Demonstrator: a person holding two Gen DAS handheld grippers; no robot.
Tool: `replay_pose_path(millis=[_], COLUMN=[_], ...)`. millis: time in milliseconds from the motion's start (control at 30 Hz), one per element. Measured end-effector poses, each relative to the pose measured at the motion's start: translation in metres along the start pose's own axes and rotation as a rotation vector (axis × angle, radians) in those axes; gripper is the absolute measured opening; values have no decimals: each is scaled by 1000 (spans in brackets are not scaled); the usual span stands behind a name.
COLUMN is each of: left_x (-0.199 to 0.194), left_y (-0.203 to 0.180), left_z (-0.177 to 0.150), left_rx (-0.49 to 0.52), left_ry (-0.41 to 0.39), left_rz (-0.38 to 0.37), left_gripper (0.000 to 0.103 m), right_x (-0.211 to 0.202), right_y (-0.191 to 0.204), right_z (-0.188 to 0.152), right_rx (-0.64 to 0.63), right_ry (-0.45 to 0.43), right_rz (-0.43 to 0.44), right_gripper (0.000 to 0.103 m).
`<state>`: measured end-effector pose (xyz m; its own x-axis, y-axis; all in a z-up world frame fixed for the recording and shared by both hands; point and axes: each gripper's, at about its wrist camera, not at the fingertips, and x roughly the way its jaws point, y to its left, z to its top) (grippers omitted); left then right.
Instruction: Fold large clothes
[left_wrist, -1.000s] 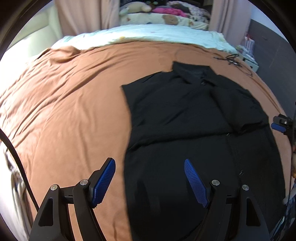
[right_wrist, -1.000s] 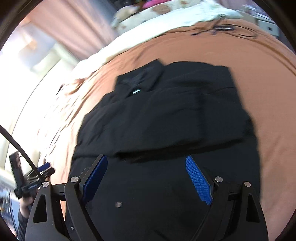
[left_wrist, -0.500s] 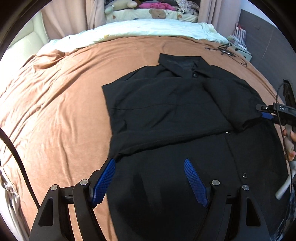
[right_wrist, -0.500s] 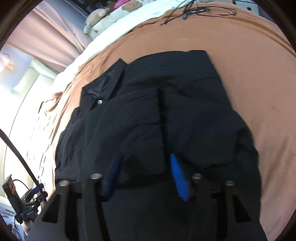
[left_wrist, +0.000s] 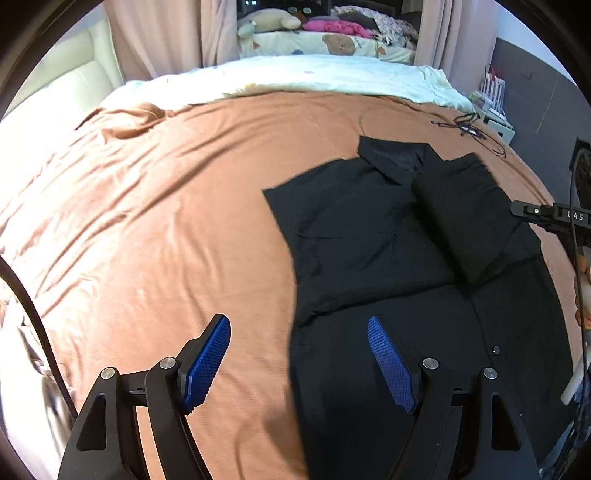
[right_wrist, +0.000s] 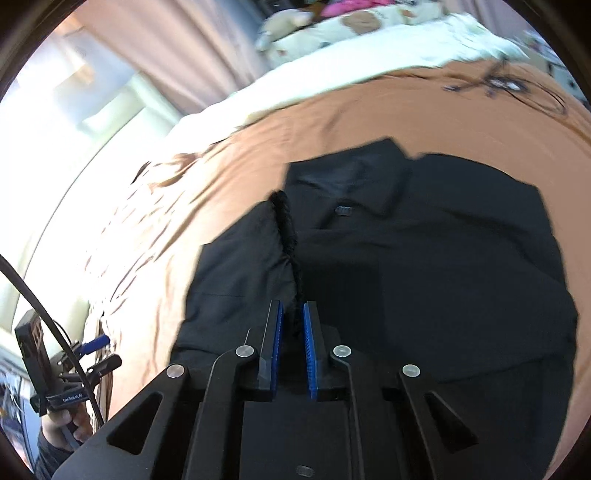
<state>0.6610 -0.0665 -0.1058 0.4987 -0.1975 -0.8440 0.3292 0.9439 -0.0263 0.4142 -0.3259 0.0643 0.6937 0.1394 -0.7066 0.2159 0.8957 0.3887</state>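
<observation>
Wide bed under a wrinkled rust-brown sheet (left_wrist: 155, 206), pale cream quilt (left_wrist: 295, 75) at its far edge, pinkish-beige curtains (left_wrist: 162, 33) behind, grey wall (left_wrist: 532, 88) right.

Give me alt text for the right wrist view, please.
The right gripper is shut on a lifted fold of the black shirt, which lies collar-up on the brown bedspread. The left gripper shows at the lower left edge.

Black collared shirt (left_wrist: 354, 229) flat on brown bedspread, right sleeve fold lifted
</observation>
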Motion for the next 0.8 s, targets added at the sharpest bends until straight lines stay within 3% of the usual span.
replay_pose_path(millis=[267,333,367,400,700,800], left_x=[-8,-5,-4,-3,14,25], left_y=[28,34,36,38,21,5], left_z=[-9,-13,-14,-16,-4,6], left_rx=[-16,-24,-29,-35,-61,-50], left_ry=[6,17,21,25,29,27], left_rz=[41,49,50,50,-15,-31], left_gripper=[78,78,78,78,78,78], right_x=[54,50,47,47,20,11], right_y=[79,76,74,72,12,-15], right_z=[-10,-12,-12,-13,-11,-9], right_rx=[-195,-225,-235,-239,-215,-197], right_ry=[74,80,81,76,71,69], right_rz=[95,118,122,115,-52,-146], right_gripper=[9,31,62,74,74,74])
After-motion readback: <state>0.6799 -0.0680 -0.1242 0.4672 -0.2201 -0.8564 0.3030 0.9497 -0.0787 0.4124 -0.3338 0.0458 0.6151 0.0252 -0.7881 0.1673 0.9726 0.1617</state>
